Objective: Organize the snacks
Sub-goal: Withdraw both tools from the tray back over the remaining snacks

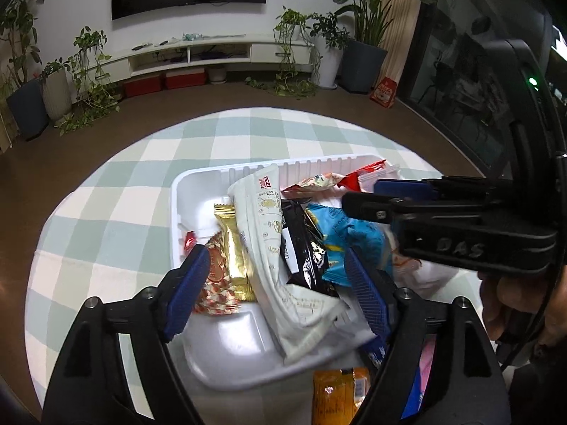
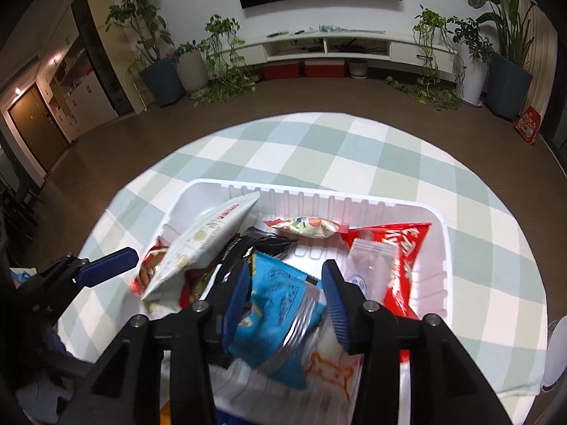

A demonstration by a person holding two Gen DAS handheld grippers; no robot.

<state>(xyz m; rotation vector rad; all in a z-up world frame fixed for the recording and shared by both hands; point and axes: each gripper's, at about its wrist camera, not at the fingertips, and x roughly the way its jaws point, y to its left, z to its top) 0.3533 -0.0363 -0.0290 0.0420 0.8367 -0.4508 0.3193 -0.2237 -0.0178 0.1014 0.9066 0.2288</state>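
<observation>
Left gripper (image 1: 274, 283): jaws spread wide, gripping nothing; both blue pads hang over the near half of the tray, with several packets lying in the gap between them.
Right gripper (image 2: 285, 292): jaws apart, one blue pad on each side of the blue packet (image 2: 276, 304); whether the pads touch it cannot be told.
Between the left gripper's pads: one long white packet (image 1: 280, 258) lying lengthwise, one gold bar (image 1: 234, 248) against its left edge, one black packet (image 1: 304, 244) to its right.
At the left pad: one red-and-white patterned wrapper (image 1: 216, 283), partly behind the pad.
Beyond the right gripper's tips: one small pale wrapped sweet (image 2: 308, 227) near the far wall, one black packet to the left.
Right of the right gripper: one clear sachet (image 2: 370, 262) lying on one large red bag (image 2: 404, 248).
Tray (image 2: 354, 194): one, white plastic with a ribbed far wall, holding all of these snacks.
Nearer than the tray, under the left gripper: one orange packet (image 1: 340, 393) on the cloth, outside the tray.
Table (image 2: 319, 148): one, round, covered in a green-and-white checked cloth.
Each gripper seen from the other: the right one crosses the left view's right side; one left pad shows at the right view's left edge.
</observation>
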